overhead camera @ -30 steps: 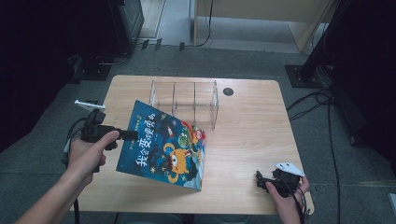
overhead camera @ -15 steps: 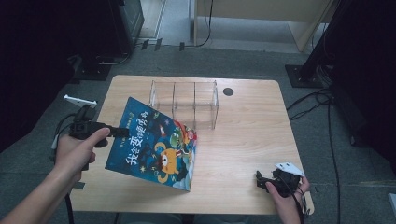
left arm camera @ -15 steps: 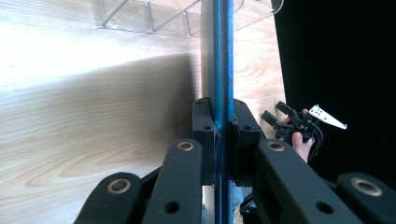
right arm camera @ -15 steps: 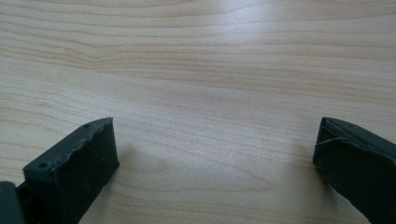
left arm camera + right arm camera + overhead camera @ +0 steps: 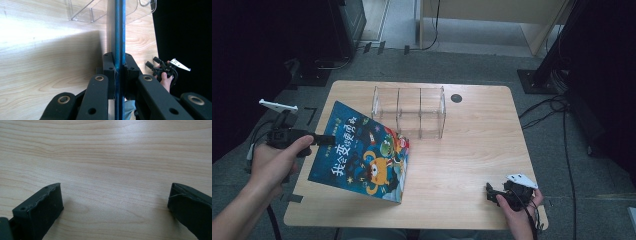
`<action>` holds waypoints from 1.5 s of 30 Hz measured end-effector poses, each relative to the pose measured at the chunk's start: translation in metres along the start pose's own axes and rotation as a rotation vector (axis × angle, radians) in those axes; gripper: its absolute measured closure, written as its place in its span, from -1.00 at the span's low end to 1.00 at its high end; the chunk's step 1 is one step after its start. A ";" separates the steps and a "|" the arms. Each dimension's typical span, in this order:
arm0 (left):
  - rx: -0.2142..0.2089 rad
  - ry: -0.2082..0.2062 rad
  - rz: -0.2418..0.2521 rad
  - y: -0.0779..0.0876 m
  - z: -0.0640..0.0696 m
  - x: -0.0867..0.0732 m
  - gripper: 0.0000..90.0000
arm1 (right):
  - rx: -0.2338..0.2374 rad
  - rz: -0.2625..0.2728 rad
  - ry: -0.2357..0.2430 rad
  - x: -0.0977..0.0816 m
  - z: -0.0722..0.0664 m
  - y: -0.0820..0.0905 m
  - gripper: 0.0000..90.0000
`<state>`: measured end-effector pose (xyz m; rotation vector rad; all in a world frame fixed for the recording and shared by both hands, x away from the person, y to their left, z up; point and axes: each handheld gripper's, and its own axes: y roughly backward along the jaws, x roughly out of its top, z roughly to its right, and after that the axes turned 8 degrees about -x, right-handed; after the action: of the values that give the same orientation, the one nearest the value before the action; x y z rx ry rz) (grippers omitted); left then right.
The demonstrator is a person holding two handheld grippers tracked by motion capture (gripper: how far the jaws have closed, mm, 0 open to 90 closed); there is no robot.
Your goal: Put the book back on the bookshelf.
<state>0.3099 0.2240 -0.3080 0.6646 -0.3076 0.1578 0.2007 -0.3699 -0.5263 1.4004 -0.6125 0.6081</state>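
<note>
Held item: children's picture book (image 5: pixel 362 152), blue cover with cartoon monsters, clamped at its left edge by the left gripper (image 5: pixel 319 139).
Left gripper state: clenched on the book; in the left gripper view the 2 jaws press on either face of the thin blue edge (image 5: pixel 119 37).
Book attitude: tilted, gripped edge raised, opposite lower corner on or just above the table (image 5: pixel 472 150); contact cannot be told.
Book position: runs out from the jaw tips across the left half of the table, toward the right hand's side.
Long axis: lies roughly in line with the left gripper's jaws, so the book's free end leads.
Target relation: clear acrylic organiser (image 5: pixel 409 111) with 3 compartments stands beyond the book's far upper corner, just beside it, ahead and to the right of the left gripper. Judgement: slotting the book calls for standing it upright and lining its edge with a compartment.
Right gripper (image 5: pixel 493 192) state: released, jaws wide apart over bare wood in the right gripper view (image 5: pixel 113 202).
Nearer hand: left, already holding; the right rests near the front right edge, well apart from book and organiser.
</note>
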 end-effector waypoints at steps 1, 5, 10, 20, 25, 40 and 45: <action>0.006 -0.007 0.000 0.002 0.001 0.001 0.88 | 0.000 0.000 0.000 0.000 0.000 0.000 -1.00; 0.023 -0.007 0.012 0.007 0.004 0.004 0.88 | 0.000 0.000 -0.001 0.000 0.000 0.000 -1.00; 0.044 -0.008 0.019 0.015 0.006 0.006 0.88 | 0.000 0.000 0.000 0.000 0.000 0.000 -1.00; 0.079 -0.019 0.046 0.030 0.010 0.014 0.88 | -0.001 0.002 -0.001 0.001 -0.001 -0.001 -1.00; 0.093 -0.033 0.039 0.027 0.018 0.019 0.88 | -0.001 0.002 0.001 0.001 -0.001 -0.001 -1.00; 0.141 -0.058 0.051 0.026 0.041 0.042 0.88 | 0.000 0.002 0.001 0.001 0.000 -0.001 -1.00; 0.155 -0.057 0.056 0.022 0.044 0.051 0.88 | 0.000 0.002 0.000 0.001 -0.001 -0.001 -1.00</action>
<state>0.3426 0.2160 -0.2452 0.8153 -0.3714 0.2176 0.2018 -0.3693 -0.5263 1.4003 -0.6136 0.6094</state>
